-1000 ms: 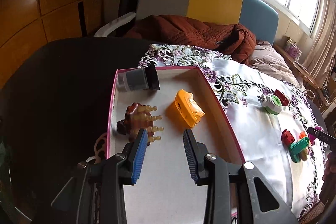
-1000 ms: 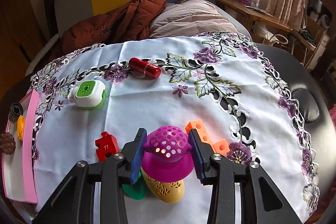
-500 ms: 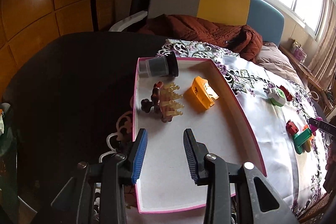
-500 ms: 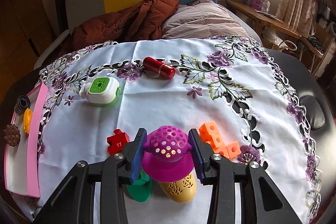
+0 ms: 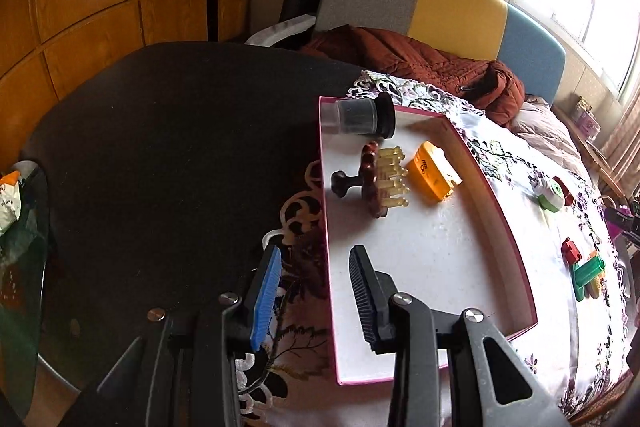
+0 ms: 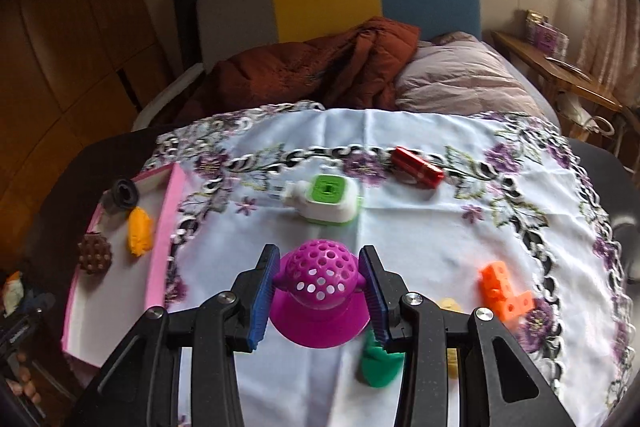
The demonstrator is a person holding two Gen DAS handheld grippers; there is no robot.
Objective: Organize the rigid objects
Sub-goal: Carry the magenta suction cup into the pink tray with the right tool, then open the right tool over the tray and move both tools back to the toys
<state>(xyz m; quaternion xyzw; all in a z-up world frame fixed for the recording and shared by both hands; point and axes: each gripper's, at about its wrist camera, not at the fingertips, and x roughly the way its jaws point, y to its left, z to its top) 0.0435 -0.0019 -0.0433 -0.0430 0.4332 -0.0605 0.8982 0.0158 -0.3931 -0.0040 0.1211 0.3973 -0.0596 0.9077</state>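
While boxed [image 5: 516,255]: 3 items, 1 held [image 6: 318,277].

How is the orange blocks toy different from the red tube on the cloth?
The orange blocks toy is boxy, made of joined cubes with holes; the red tube is round and smooth. The blocks toy lies near the cloth's front right, the tube farther back by the flower border. The blocks are matte, the tube shiny. Both rest on the white tablecloth, outside the pink tray.

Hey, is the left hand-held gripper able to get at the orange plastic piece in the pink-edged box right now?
Probably yes. The left hand-held gripper holds nothing, and bare box floor lies between it and the orange plastic piece. The brown spiky massager sits just beside it, so approach from the right.
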